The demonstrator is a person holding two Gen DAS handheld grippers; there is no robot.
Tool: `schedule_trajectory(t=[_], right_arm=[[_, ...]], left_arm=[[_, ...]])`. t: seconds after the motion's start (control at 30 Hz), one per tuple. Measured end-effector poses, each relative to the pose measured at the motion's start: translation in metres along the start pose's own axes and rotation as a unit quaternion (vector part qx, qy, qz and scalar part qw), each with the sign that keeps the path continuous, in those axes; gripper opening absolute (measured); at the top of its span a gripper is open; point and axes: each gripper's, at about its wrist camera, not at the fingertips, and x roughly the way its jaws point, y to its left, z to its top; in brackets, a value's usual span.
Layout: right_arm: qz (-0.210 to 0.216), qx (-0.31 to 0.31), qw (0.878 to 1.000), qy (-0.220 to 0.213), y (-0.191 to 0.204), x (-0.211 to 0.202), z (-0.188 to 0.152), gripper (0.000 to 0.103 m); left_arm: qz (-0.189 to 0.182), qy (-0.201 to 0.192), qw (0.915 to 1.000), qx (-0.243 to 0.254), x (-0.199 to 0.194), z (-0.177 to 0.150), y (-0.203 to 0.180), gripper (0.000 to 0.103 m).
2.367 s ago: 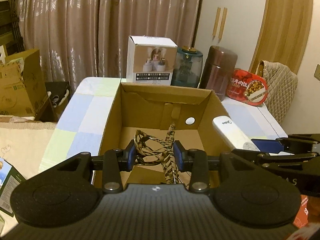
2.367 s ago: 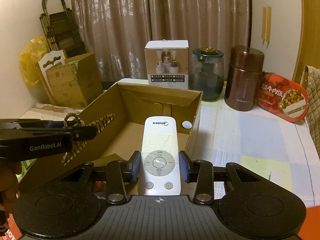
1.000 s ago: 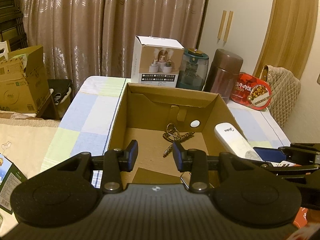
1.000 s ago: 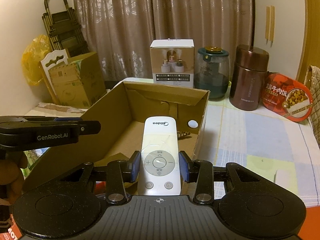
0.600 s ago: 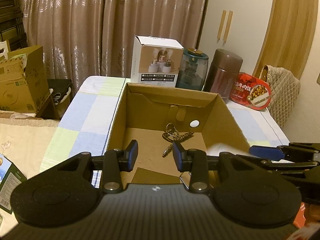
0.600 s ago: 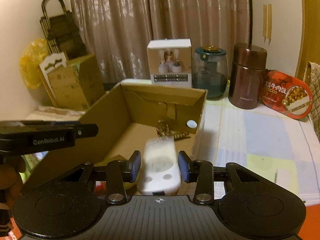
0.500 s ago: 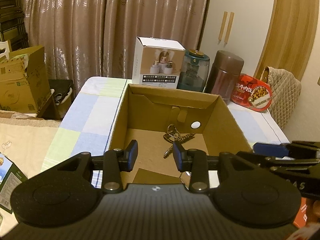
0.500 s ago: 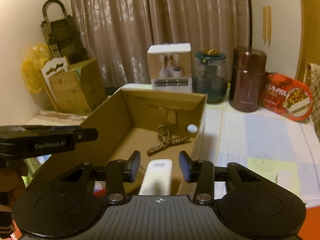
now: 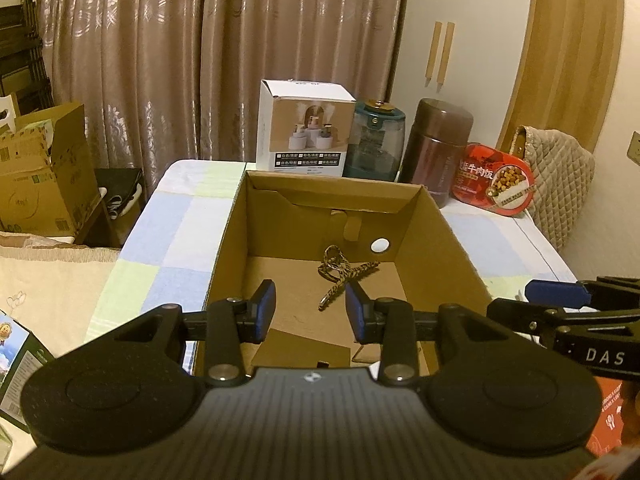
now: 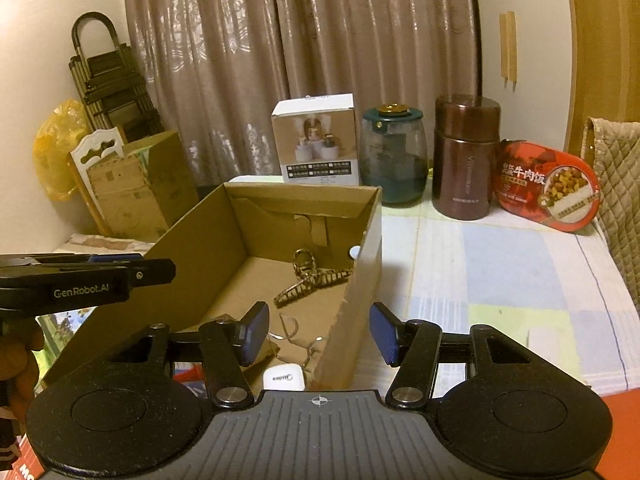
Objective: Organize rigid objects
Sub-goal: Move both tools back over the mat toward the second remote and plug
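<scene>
Hovering over cardboard box [image 10: 360, 240] | right gripper [image 10: 318, 334] fingers spread | left gripper [image 9: 310, 311] empty

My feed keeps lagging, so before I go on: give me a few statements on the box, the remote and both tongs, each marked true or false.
1. The right tongs hold the white remote. False: they are open and hold nothing; the white remote lies in the cardboard box.
2. The patterned hair claw lies on the box floor. True.
3. The left tongs are shut on the claw. False: they are open, with nothing between them.
4. The brown thermos stands outside the box. True.
5. The box lies tipped on its side. False: it sits upright, open at the top.
</scene>
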Motion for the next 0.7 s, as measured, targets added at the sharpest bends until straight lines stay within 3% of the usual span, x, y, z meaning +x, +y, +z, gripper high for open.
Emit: schedule_trajectory(t=[0.7], right_arm=[[-0.018,0.011,1.0,-0.015,-0.025,-0.08,-0.024,0.053]], left_arm=[[-0.018,-0.016,0.9997,0.004,-0.061,-0.034,-0.05,0.034]])
